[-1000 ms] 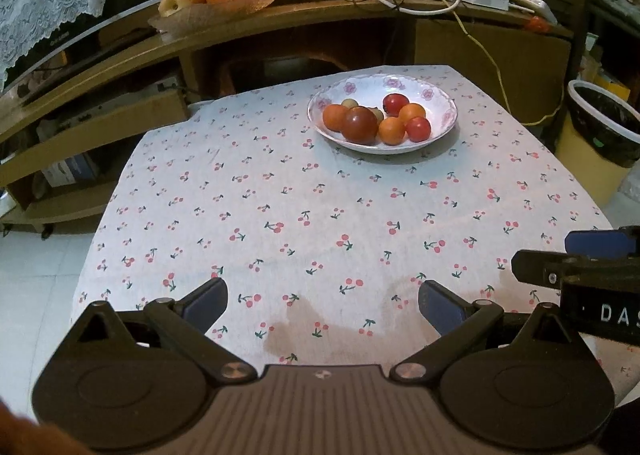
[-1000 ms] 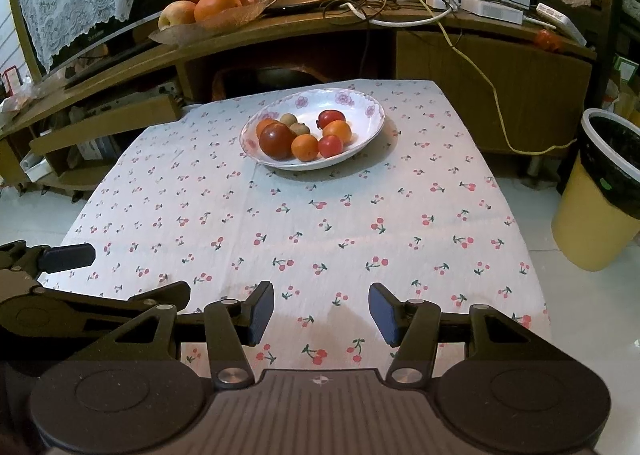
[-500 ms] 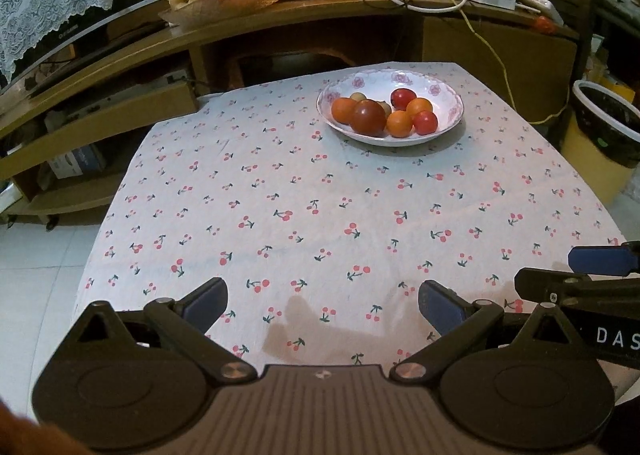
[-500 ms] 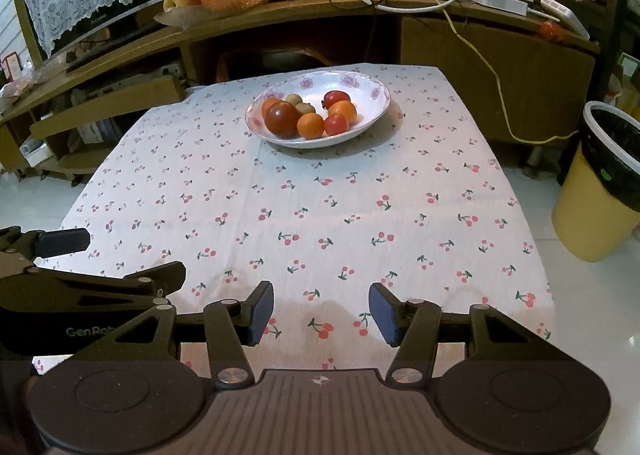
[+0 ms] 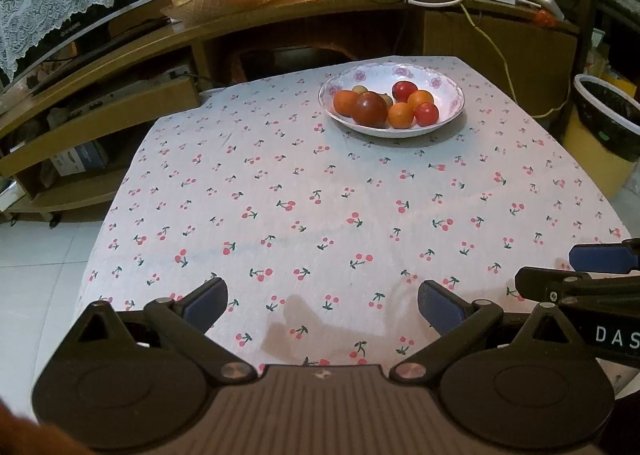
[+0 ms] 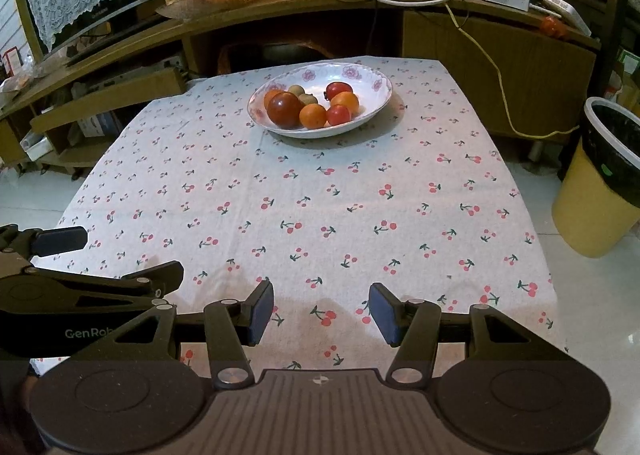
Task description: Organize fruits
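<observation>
I have both tools over the near edge of the desk (image 5: 280, 175), which is draped in a white cloth printed with red cherries. My left hand-held gripper (image 5: 322, 301) stands wide apart with nothing between its blue pads; my right hand-held gripper (image 6: 321, 309) is also released, its jaws parted less widely and empty.

The fruit sits at the far end, well apart from both tools, in a shallow white ceramic bowl with pink flowers on its rim (image 6: 360, 75). Inside I count a large dark-red tomato-like fruit (image 6: 284, 109), small orange citrus (image 6: 313, 115), small red fruits (image 6: 338, 115) and two little brownish ones (image 6: 297, 90).

I judge these light, round and prone to rolling, with smooth skin that may slip. The red ones likely bruise, so I would pinch gently across the widest part from above. The bowl looks breakable.
</observation>
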### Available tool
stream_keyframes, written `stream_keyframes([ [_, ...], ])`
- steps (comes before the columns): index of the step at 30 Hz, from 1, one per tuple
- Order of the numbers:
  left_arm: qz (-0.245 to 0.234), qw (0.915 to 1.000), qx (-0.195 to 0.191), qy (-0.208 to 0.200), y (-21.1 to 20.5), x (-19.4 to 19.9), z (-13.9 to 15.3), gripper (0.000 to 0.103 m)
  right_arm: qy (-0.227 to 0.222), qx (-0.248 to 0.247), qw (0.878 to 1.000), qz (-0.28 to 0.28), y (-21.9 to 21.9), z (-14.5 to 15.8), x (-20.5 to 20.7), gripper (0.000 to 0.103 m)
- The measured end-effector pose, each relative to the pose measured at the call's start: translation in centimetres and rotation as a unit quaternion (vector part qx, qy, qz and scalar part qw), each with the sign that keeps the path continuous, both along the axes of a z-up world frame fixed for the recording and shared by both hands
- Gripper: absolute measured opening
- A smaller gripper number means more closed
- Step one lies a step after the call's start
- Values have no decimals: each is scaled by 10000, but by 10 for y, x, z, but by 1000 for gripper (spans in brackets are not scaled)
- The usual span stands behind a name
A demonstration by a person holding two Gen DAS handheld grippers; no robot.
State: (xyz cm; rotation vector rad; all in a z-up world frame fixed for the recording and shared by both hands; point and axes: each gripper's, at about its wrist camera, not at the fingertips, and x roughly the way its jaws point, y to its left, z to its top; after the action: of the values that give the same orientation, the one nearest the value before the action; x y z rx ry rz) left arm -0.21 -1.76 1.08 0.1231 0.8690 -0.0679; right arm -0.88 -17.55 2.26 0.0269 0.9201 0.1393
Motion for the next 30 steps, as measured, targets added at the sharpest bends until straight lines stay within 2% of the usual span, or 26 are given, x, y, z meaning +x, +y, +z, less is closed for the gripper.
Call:
stream_keyframes([
  [30,17,10000,17,27,3,-1,-4,103,34,-22,10000,9,3,-3,-1,56],
])
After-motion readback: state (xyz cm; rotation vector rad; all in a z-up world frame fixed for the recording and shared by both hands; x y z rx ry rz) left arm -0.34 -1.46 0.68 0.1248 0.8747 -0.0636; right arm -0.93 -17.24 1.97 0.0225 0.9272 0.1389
